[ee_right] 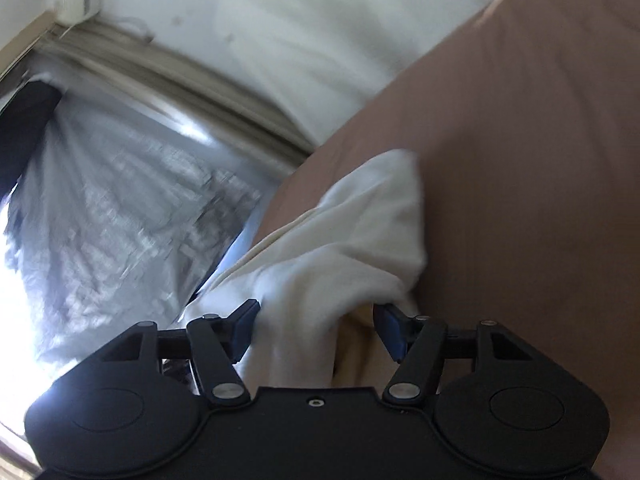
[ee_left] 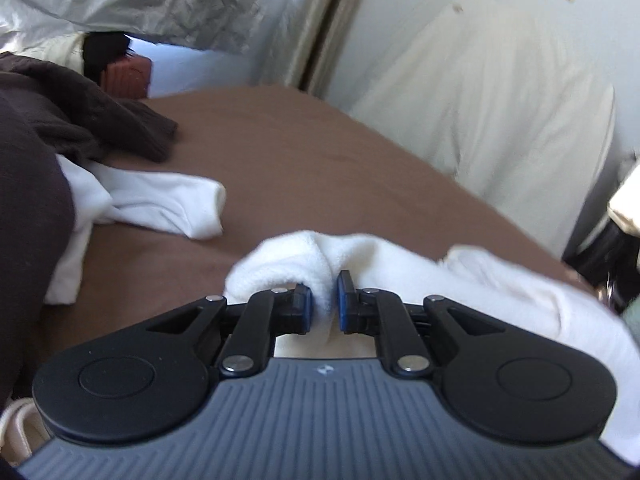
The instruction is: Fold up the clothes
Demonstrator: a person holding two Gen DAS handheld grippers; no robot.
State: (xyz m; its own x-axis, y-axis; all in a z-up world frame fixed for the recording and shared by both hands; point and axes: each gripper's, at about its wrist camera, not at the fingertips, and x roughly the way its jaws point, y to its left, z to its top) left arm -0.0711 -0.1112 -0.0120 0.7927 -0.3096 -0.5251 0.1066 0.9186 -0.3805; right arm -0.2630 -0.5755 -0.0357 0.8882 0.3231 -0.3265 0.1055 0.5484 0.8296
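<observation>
A white garment point(ee_left: 400, 264) lies bunched on the brown bed point(ee_left: 288, 148), near its front edge. The left tongs point(ee_left: 325, 300) are clamped on a thick fold of it, blue pads pressed into the cloth from both sides. In the right wrist view the same white cloth point(ee_right: 360, 232) drapes up between the right tongs point(ee_right: 316, 330), which stand apart; the fabric touches the left pad only, so nothing is gripped there (the view is blurred).

Farther left on the bed lies a second white piece point(ee_left: 168, 204), partly under a dark brown garment point(ee_left: 80, 112). Beyond the bed, crinkled silver foil point(ee_left: 132, 0) covers a window beside a pale curtain point(ee_left: 320, 36). A cream cloth point(ee_left: 500, 112) hangs against the white wall. No writing can be read; only a small pale mark shows on the left gripper's grey body.
</observation>
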